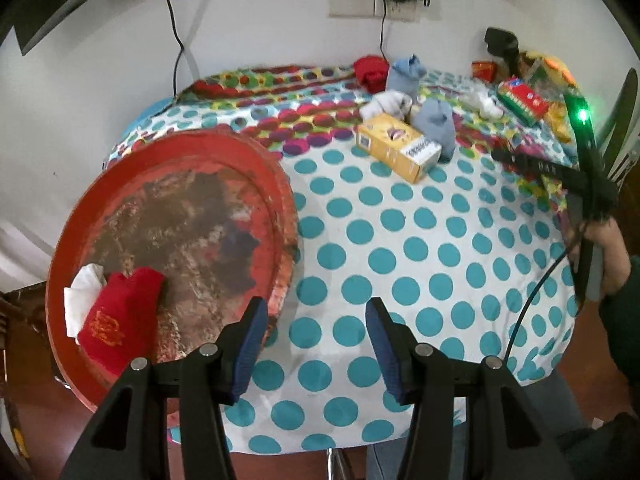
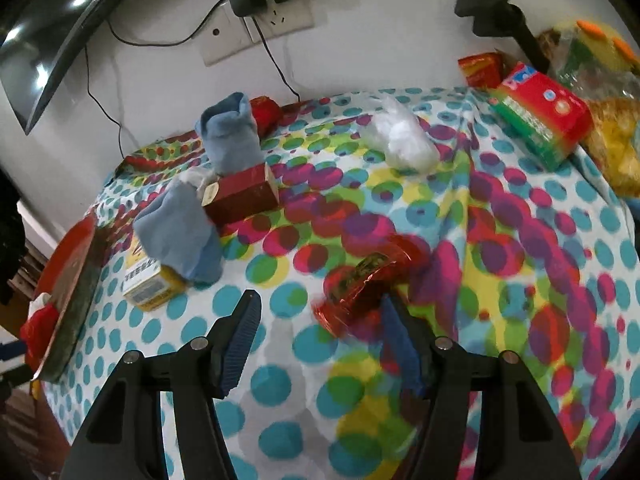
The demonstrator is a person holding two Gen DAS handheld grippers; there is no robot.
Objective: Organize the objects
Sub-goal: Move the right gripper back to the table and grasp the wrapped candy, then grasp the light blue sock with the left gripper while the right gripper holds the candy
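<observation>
My left gripper [image 1: 316, 340] stands open over the dotted tablecloth [image 1: 400, 240], just right of a worn red round tray [image 1: 256, 152]. In the tray lie a red sock [image 1: 120, 316] and a white cloth [image 1: 84, 292]. My right gripper [image 2: 320, 336] is open above the cloth. A shiny red foil packet [image 2: 368, 284], blurred, lies just ahead of its right finger, and the left finger is well clear of it. Farther off are two blue socks [image 2: 180, 232] [image 2: 232, 136], a yellow box [image 2: 150, 284] and a dark red box [image 2: 244, 192].
A white plastic bag [image 2: 404, 136], a red-and-green box [image 2: 540, 112] and yellow snack bags [image 2: 616, 152] crowd the back right. A black stand [image 2: 496, 16] and a wall socket with cables [image 2: 260, 20] are behind. A person's hand [image 1: 612, 252] shows at the right.
</observation>
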